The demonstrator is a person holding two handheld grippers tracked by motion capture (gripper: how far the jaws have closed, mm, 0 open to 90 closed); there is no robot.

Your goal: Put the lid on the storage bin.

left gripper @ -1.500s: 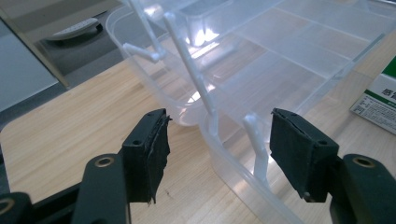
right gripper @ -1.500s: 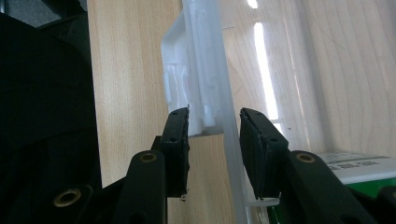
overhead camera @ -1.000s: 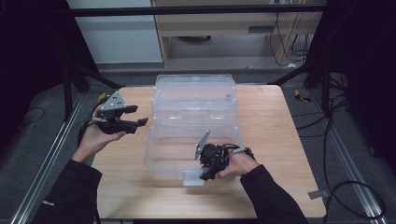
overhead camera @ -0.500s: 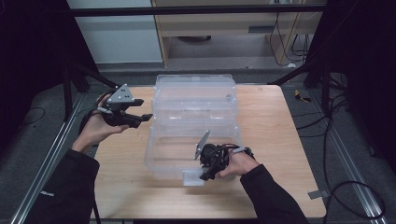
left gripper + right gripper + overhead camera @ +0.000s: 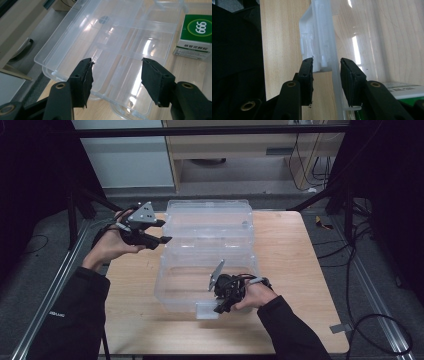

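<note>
Clear organizer box [image 5: 207, 255] sits open mid-tabletop [image 5: 295, 270], with a green-and-white carton [image 5: 193, 37] beside it. Right claw [image 5: 220, 307] straddles the box's near front wall by the latch [image 5: 318, 47], pads not quite pressing. Left claw [image 5: 162, 232] hovers over the box's left edge, jaws apart and just been narrowing, nothing between them.

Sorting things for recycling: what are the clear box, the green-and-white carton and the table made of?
Clear box: looks like glossy see-through plastic, with glare and moulded dividers. Carton: probably printed cardboard, with matte faces and sharp folded edges. Table: pale wood or wood-look laminate, with faint grain.
</note>
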